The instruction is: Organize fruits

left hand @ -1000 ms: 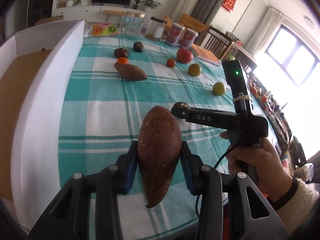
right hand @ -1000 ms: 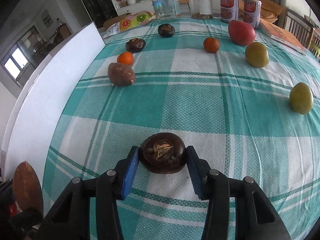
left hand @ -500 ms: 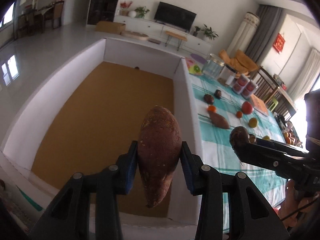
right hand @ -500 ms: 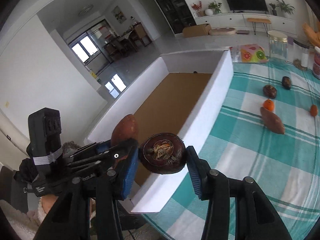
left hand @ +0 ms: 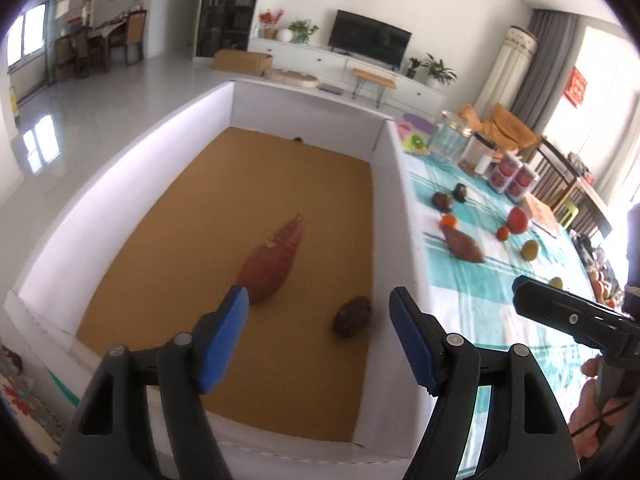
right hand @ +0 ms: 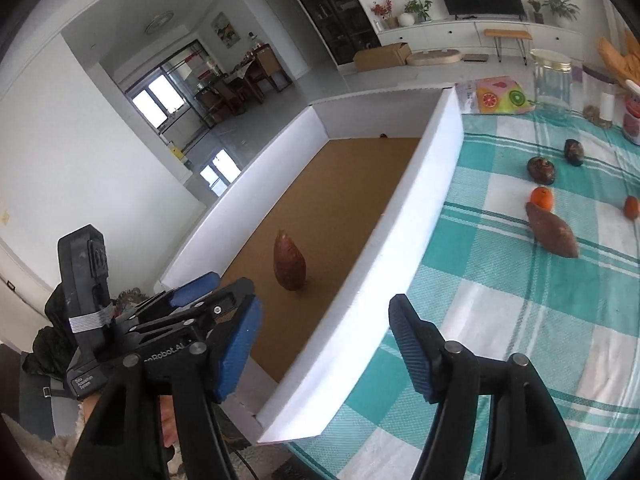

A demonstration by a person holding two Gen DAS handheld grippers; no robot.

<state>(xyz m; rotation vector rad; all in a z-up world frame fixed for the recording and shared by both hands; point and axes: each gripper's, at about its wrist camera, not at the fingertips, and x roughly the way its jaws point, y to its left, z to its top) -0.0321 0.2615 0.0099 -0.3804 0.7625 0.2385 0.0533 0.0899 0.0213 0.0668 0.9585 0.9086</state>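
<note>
Both wrist views look steeply down, seemingly from close above, sharing the white box.

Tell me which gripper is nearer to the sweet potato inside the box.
Left. The left gripper hovers over the sweet potato in the box; the right gripper hangs at its wall.

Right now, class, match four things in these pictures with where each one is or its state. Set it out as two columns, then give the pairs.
1. long sweet potato
2. small orange
3. glass jar
4. left tongs

A. at the table's far end
B. open and empty
C. lying inside the white box
D. on the checked cloth

Pairs: 1-C, 2-D, 3-A, 4-B
</note>
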